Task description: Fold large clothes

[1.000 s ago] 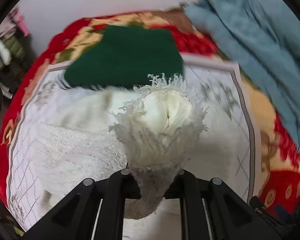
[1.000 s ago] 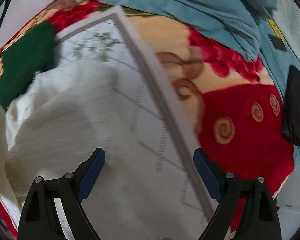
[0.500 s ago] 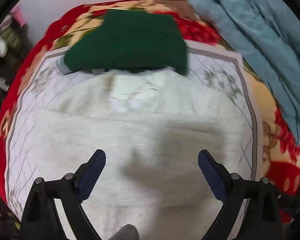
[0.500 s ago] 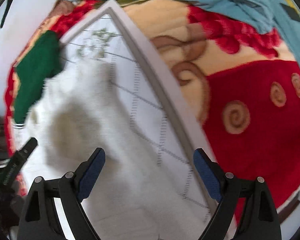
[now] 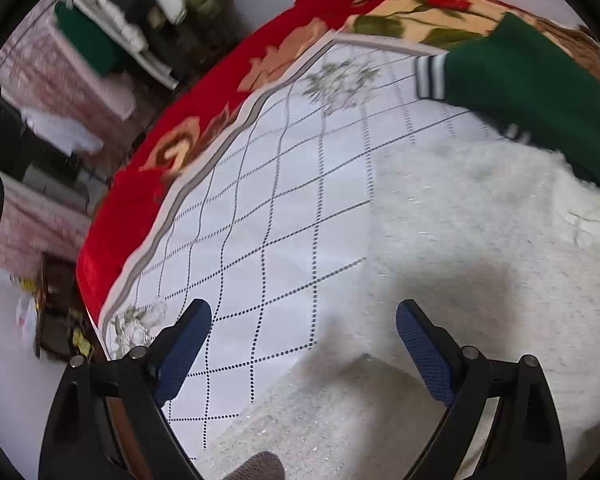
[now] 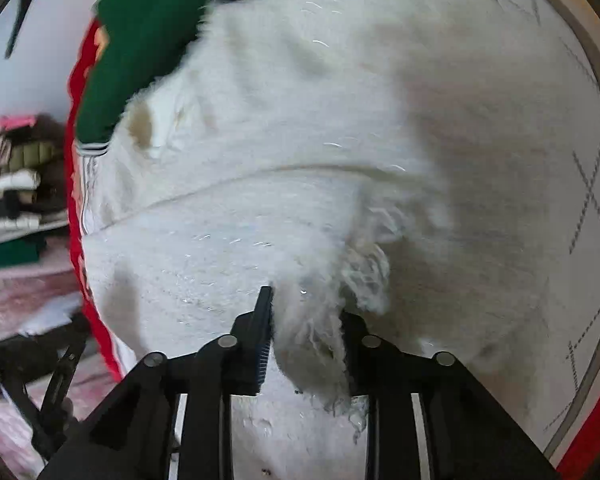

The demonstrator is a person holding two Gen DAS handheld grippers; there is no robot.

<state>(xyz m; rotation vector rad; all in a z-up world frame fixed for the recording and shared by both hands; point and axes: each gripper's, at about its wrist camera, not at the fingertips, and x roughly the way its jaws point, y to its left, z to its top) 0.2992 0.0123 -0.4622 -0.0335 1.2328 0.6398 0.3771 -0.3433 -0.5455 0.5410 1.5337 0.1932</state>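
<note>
Bedding fills both views: a red floral blanket covers the bed, and over it lies a white quilted sheet with a dotted diamond grid and a grey border; nearest the right wrist camera, the right tongs are closing on a tuft of the fluffy white garment, whose pile bunches up between the two fingers and spills towards the lens; beyond that pinch the garment spreads wide over the sheet, with a fold line running across its middle; further off, at its upper left edge, a folded dark green garment with a striped cuff rests against it, partly overlapping it; at the left edge of this view, off the bed, the tip of another black tool shows, blurred, and past it lies a stack of clothes.

Closest in the left wrist view, the left tongs stand spread wide with nothing between the blue pads, poised above the near left edge of the white garment, where it meets the bare sheet; a shadow falls on the pile just ahead; the green garment lies at the far right, touching the white one; beyond the bed's edge, at upper left, more piled clothes sit, out of focus.
</note>
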